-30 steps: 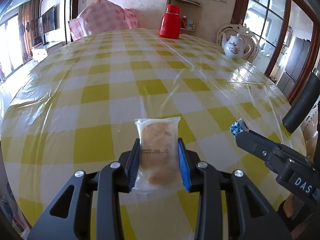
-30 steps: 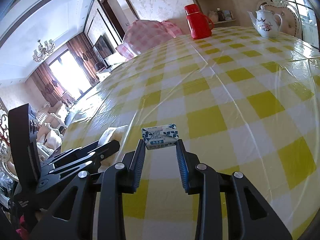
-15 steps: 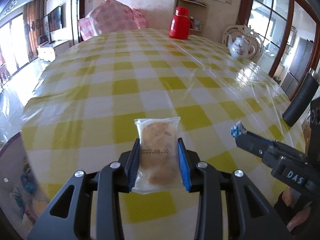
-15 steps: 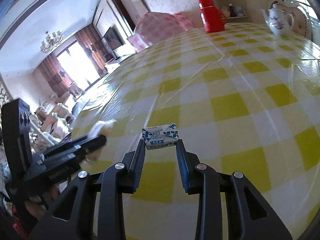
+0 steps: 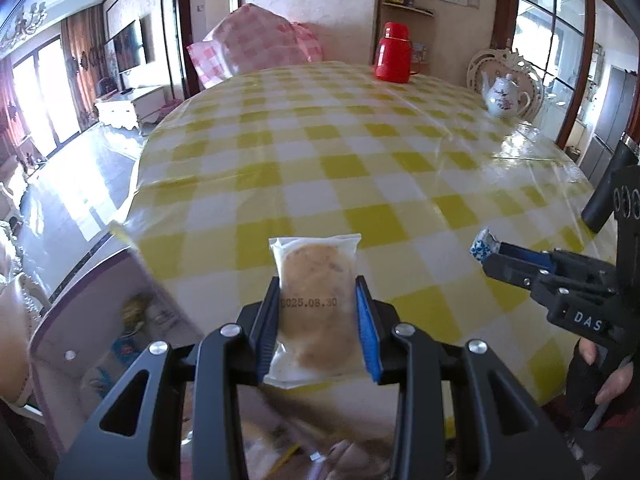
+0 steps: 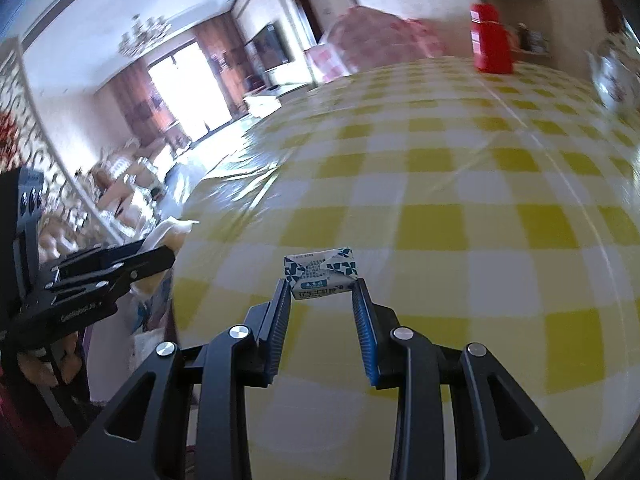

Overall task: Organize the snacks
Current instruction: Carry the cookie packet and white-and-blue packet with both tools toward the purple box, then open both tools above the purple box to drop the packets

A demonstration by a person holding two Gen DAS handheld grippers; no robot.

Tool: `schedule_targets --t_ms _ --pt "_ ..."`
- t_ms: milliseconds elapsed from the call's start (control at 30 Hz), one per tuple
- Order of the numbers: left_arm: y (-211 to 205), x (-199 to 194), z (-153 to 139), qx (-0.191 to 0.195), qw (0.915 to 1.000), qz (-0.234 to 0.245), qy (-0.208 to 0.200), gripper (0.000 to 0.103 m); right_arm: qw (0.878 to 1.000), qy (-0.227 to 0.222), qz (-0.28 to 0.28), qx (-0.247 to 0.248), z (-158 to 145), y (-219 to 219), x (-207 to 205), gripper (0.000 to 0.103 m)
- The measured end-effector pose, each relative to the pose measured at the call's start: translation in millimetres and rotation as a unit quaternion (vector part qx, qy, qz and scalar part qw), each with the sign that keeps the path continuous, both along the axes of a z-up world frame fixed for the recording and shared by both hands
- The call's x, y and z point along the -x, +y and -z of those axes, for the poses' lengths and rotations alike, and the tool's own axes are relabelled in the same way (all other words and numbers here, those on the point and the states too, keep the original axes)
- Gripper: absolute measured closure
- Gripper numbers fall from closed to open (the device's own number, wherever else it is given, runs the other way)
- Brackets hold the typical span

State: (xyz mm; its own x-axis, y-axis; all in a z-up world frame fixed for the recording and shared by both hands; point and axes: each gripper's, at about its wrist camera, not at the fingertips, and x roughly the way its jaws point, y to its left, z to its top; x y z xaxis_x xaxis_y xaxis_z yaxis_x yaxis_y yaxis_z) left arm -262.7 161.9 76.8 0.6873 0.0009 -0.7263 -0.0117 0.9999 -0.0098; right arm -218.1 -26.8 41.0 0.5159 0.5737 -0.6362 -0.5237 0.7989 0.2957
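My left gripper [image 5: 317, 292] is shut on a clear-wrapped round cake [image 5: 316, 304] stamped with a date, held over the near left edge of the yellow-checked table [image 5: 360, 152]. My right gripper [image 6: 322, 286] is shut on a small blue-and-white candy packet [image 6: 320, 272] above the table's near part. Each gripper shows in the other's view: the right gripper [image 5: 486, 252] at the right with the candy packet [image 5: 482, 246] at its tip, the left gripper [image 6: 160, 254] at the left with the pale cake wrapper [image 6: 168, 230] sticking out.
A red thermos [image 5: 394, 58] and a white teapot [image 5: 504, 96] stand at the table's far side. Behind it lies a pink-checked bundle [image 5: 256, 50]. Below the table's left edge is a pale box or shelf [image 5: 100, 320] with blurred packets. A hand [image 5: 608, 376] holds the right gripper.
Both grippers have moved back and left toward the table's near left edge, still holding their snacks. The floor and a box beside the table have come into the left wrist view.
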Motion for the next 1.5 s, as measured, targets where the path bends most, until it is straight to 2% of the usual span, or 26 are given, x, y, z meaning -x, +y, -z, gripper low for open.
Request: schedule_targets --t_ms 167,367,567,700,900,1100,1133,1200,1233,1267,1333,1400,1467,1500 --pt "34 16 6 -0.003 0.9996 -0.014 0.025 0.067 0.997 -0.027 -0.055 0.04 -10 47 19 0.071" --pt "80 41 17 -0.001 0.9978 -0.059 0.029 0.067 0.988 -0.052 -0.119 0.083 -16 103 40 0.071" --pt "110 42 17 -0.043 0.9945 -0.091 0.029 0.067 0.973 -0.073 -0.19 0.108 -25 165 67 0.071" --pt "126 44 21 -0.086 0.9894 -0.11 0.038 0.067 0.961 -0.072 -0.234 0.125 -19 200 85 0.071" --pt "161 49 25 -0.075 0.9851 -0.148 0.044 0.067 0.943 -0.065 -0.285 0.157 -3 244 102 0.071" --pt "181 53 31 -0.055 0.9823 -0.173 0.046 0.066 0.938 -0.052 -0.301 0.163 7 269 103 0.071" --pt "184 54 31 -0.046 0.982 -0.178 0.042 0.062 0.937 -0.048 -0.306 0.16 8 273 104 0.07" --pt "190 56 28 -0.029 0.9813 -0.188 0.03 0.035 0.935 -0.042 -0.317 0.155 9 278 108 0.069" --pt "193 58 25 -0.022 0.981 -0.192 0.018 0.015 0.934 -0.044 -0.32 0.154 9 278 109 0.058" --pt "196 61 21 -0.02 0.9804 -0.196 0.001 0.009 0.935 -0.047 -0.317 0.154 9 278 110 0.043" --pt "197 63 15 -0.026 0.979 -0.202 -0.009 0.003 0.939 -0.046 -0.307 0.147 9 275 109 0.032" --pt "199 65 10 -0.032 0.9771 -0.21 -0.016 0.002 0.944 -0.036 -0.298 0.138 8 270 106 0.029" --pt "200 64 7 -0.041 0.9739 -0.223 -0.015 0.002 0.949 -0.026 -0.286 0.129 6 263 102 0.016" --pt "199 64 4 -0.044 0.9726 -0.228 -0.017 0.002 0.953 -0.026 -0.273 0.129 5 258 101 0.015"
